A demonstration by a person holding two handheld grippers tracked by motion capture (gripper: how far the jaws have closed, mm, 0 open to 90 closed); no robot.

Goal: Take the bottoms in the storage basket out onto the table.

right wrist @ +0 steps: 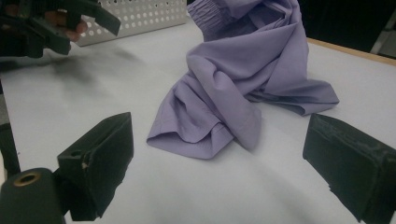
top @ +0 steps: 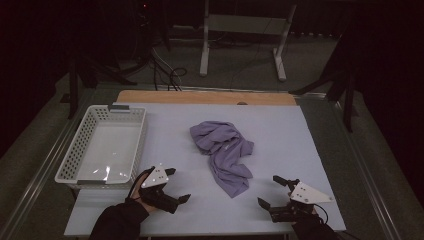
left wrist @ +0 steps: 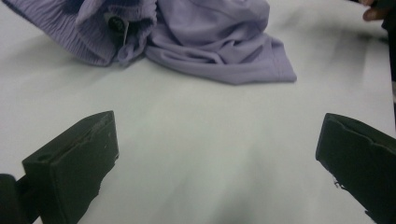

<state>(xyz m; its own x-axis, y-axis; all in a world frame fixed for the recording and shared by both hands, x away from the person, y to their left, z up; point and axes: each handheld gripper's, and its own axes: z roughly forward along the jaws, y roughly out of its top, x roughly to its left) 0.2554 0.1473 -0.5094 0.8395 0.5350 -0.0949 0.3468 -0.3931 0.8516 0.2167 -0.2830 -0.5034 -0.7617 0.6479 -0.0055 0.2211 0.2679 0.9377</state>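
Purple cloth (top: 224, 154) crumpled at worktop (top: 280, 130) centre, one end trailing toward near edge. Left gripper (top: 177, 185) near front edge, left of cloth, jaws apart, nothing held. Right gripper (top: 277, 191) near front right corner, jaws apart, nothing held. White basket (top: 67, 160) along left edge, well apart from cloth.
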